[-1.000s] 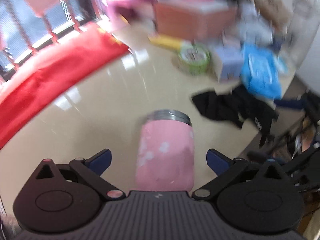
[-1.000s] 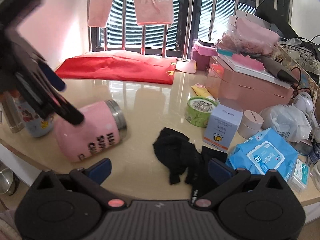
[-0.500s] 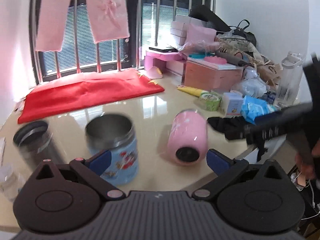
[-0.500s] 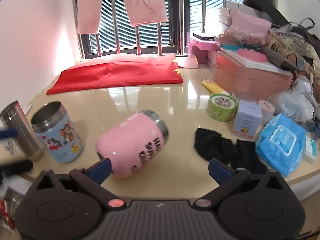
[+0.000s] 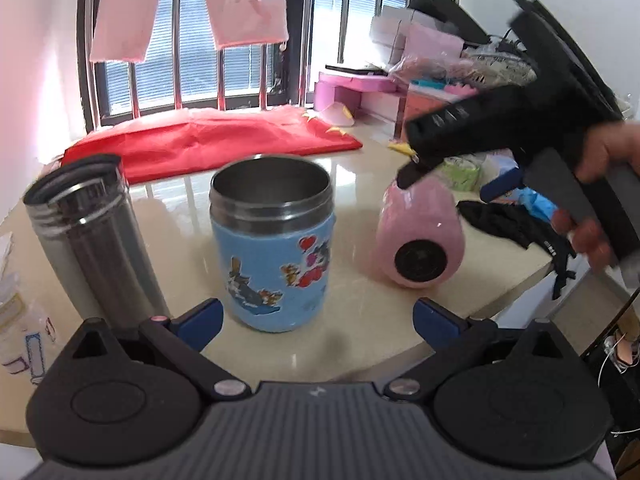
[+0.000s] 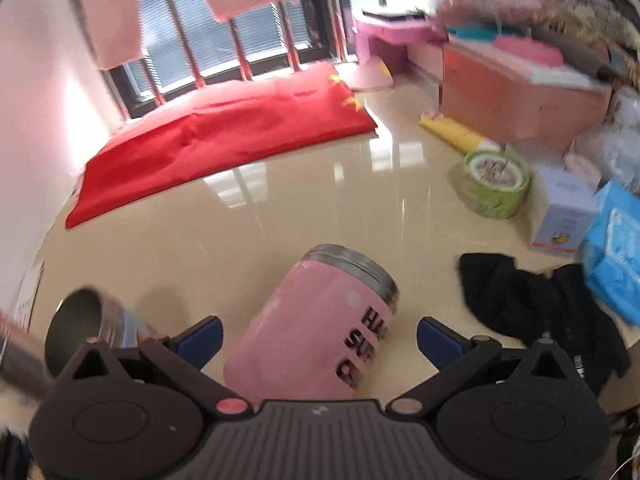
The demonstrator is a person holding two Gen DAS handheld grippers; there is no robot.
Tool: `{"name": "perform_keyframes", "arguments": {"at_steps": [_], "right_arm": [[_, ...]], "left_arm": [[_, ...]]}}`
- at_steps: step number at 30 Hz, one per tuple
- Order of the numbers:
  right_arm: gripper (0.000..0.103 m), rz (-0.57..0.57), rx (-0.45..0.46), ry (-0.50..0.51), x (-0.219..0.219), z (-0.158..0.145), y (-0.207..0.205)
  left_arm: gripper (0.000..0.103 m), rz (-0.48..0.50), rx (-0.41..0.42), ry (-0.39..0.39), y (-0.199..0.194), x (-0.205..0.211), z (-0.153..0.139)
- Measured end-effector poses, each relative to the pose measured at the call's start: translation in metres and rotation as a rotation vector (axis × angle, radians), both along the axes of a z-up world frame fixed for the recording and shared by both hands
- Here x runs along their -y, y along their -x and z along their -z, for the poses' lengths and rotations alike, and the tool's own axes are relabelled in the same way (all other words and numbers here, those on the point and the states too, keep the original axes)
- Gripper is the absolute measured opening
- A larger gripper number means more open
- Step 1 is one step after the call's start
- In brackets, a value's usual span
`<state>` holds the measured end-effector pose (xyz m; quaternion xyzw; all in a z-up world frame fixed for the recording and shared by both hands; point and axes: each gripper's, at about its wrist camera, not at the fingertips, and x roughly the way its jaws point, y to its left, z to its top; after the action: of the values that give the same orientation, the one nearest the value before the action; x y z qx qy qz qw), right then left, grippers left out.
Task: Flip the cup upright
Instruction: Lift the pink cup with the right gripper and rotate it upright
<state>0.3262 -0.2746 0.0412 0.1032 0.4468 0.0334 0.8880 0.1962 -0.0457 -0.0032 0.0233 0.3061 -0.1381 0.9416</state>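
We want to stand the pink cup (image 6: 316, 328) up. It lies on its side on the shiny table (image 6: 280, 208), near the front edge, with its metal rim pointing away from us and its bottom close to us.

Our right gripper (image 6: 318, 338) is wide open. Its 2 blue fingertips (image 6: 200, 334) sit on each side of the cup but do not seem to touch it yet. To do this step well, we think we should push in until the tips are by the middle of the pink body, not the slippery metal rim. Then we squeeze gently and tip the rim up until the bottom sits flat. We should go slowly, because a round cup can roll away.

Our left gripper (image 5: 318, 320) is wide open too and holds nothing. The blue cartoon cup (image 5: 274, 248) stands just in front of it, already upright.

The left view shows us things the right view cannot. We see the dark round bottom of the pink cup (image 5: 420, 236), the right tool reaching over it, and a tall steel bottle (image 5: 96, 236) beside the blue cup. The right view shows the black letters on the cup's side and the black cloth (image 6: 520, 300) near it, well clear of the tips.
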Motion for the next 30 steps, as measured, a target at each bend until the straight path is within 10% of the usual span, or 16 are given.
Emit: {"name": "perform_keyframes", "arguments": {"at_steps": [9, 20, 30], "right_arm": [[0.092, 0.062, -0.193, -0.121, -0.006, 0.046, -0.048], [0.091, -0.502, -0.251, 0.329, -0.043, 0.034, -0.028], [0.096, -0.476, -0.278, 0.281, -0.039, 0.033, -0.051]], "left_arm": [[0.103, -0.015, -0.027, 0.030, -0.007, -0.012, 0.009], [0.103, -0.012, -0.041, 0.029, -0.001, -0.011, 0.011], [0.103, -0.023, -0.034, 0.034, -0.005, -0.015, 0.010]]}}
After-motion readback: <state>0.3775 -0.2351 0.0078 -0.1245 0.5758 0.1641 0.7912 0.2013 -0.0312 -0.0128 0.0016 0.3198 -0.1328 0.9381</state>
